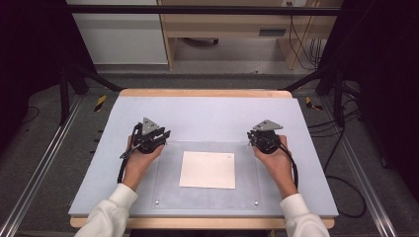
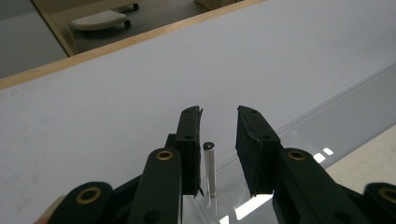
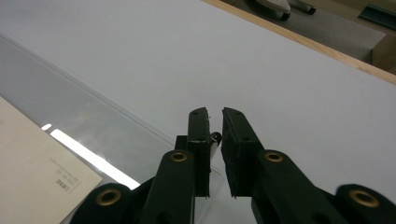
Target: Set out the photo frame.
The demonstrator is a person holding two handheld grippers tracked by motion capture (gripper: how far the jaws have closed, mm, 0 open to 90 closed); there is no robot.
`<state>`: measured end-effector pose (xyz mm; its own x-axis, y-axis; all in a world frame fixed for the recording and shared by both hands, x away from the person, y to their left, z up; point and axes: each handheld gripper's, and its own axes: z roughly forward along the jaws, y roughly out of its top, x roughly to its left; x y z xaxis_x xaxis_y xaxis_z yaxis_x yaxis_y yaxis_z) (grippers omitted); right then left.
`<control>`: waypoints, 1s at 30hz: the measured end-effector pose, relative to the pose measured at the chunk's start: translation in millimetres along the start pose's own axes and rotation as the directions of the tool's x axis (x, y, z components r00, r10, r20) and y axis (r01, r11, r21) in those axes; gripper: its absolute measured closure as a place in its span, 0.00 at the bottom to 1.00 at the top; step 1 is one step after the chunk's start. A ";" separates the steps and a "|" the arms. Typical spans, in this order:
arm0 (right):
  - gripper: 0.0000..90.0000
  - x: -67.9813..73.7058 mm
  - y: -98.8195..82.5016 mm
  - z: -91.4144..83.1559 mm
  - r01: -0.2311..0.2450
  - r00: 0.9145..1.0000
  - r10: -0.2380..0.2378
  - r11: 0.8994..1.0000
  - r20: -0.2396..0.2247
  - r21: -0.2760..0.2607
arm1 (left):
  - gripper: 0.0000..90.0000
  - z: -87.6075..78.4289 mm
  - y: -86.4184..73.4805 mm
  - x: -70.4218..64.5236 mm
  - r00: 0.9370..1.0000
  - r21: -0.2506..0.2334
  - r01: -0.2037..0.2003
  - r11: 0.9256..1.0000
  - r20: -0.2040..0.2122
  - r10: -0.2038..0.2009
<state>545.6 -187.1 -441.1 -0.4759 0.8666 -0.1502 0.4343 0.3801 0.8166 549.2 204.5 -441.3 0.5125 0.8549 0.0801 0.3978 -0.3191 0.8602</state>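
Pin (image 2: 209, 169) btwn left claw (image 2: 219, 116) jaws

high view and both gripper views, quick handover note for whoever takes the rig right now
Left gripper: jaws open around an upright metal pin at the far left corner of the clear sheet; not clamped.
Right gripper: jaws narrowly apart at the far right corner, around a second pin, mostly hidden.
Paper lies flat at the middle of the sheet, on the table.
Done: both grippers placed at the far pins.
Left: probably grip the pins; the paper looks untouched.
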 end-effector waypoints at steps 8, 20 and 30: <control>0.94 0.0 0.8 0.3 -0.006 1.000 0.006 1.000 -0.002 0.003 | 0.92 3.0 -2.3 0.7 0.999 0.014 0.026 1.000 -0.019 -0.026; 0.95 -2.1 8.1 1.2 -0.043 0.999 0.044 0.997 -0.017 0.059 | 0.94 3.8 2.6 1.0 1.000 0.062 0.003 0.998 -0.019 -0.001; 0.96 -9.7 17.4 5.0 -0.087 0.994 0.094 0.988 -0.051 0.131 | 0.95 6.9 10.3 7.3 1.000 0.121 0.008 0.993 0.016 -0.010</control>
<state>561.6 -187.3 -428.2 -0.4711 0.8810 -0.0440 0.5703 0.3422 0.7468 562.2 204.6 -435.2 0.5205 0.8515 0.0634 0.4914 -0.3594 0.7933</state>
